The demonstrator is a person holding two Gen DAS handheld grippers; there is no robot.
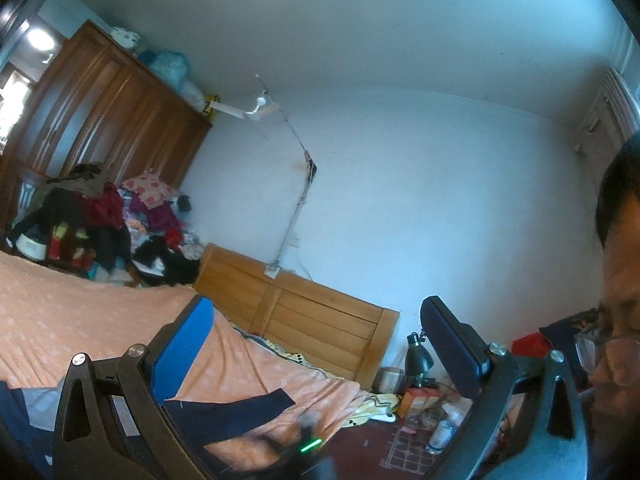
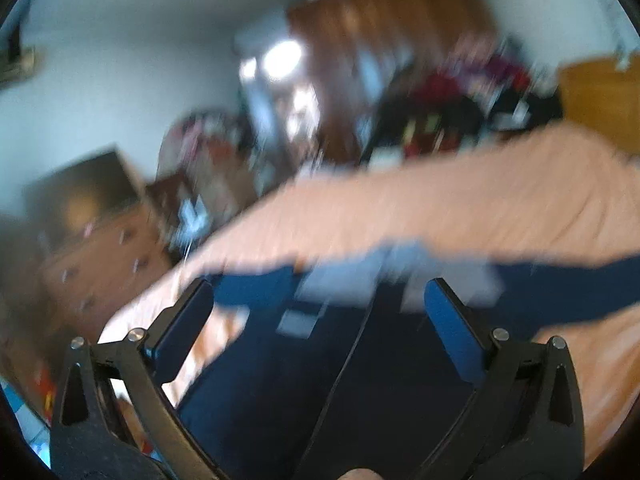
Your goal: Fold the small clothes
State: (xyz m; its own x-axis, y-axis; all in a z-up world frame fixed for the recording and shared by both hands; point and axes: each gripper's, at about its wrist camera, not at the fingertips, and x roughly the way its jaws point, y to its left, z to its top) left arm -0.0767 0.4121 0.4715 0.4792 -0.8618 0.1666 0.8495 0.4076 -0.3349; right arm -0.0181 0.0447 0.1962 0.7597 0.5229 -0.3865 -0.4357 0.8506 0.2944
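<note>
Mostly spread navy garment (image 2: 280,380), blurred.

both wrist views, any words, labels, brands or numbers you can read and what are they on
No text can be read in either view.
Boxes and a bottle on the floor by the desk lamp: print too small to read.
White tag on the navy garment: blurred by motion, unreadable.
Left claw and right claw: no markings visible.
</note>
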